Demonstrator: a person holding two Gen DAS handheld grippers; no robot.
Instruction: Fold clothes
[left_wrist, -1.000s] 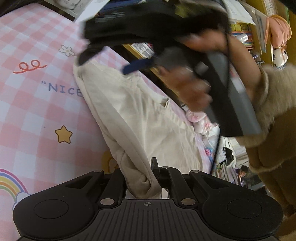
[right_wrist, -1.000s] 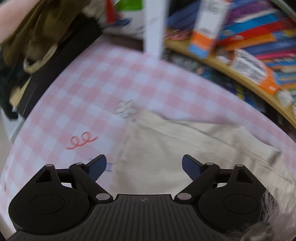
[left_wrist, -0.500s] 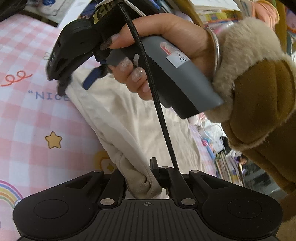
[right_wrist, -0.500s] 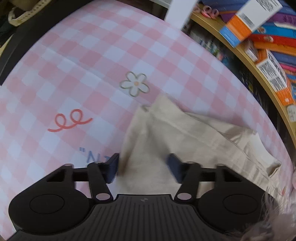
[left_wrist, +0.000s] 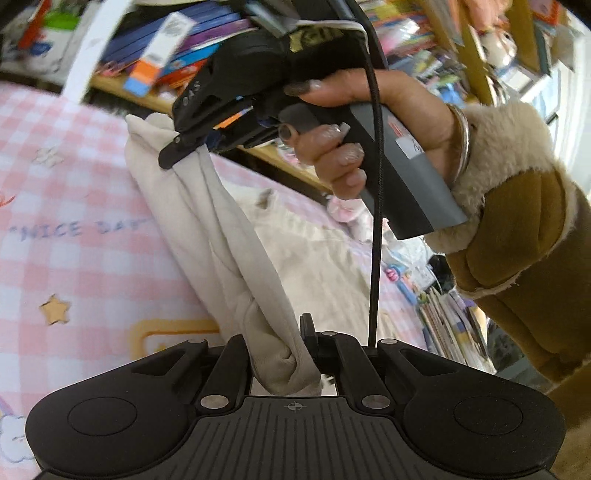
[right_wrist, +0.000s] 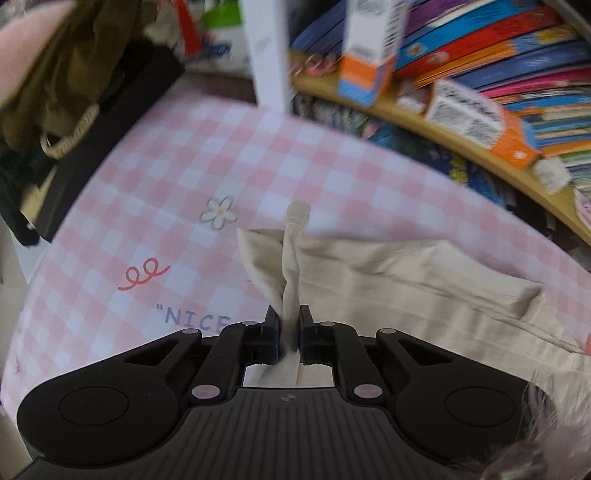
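Note:
A cream garment lies on a pink checked cover. My left gripper is shut on a bunched corner of it, low in the left wrist view. One edge rises taut from there to my right gripper, held by a hand in a fleece-cuffed sleeve. In the right wrist view my right gripper is closing its jaws, and the pads pinch a twisted fold of the cream garment, lifted off the pink checked cover. The rest of the cloth lies flat to the right.
A wooden bookshelf packed with books and boxes curves along the far side of the cover. A black bag or case with olive cloth on it sits at the far left. A black cable hangs from the right gripper.
My right gripper has come down over the garment's far edge, its jaws have gone from wide to pinching the cloth, and it has lifted. My left gripper has also risen, still gripping its corner.

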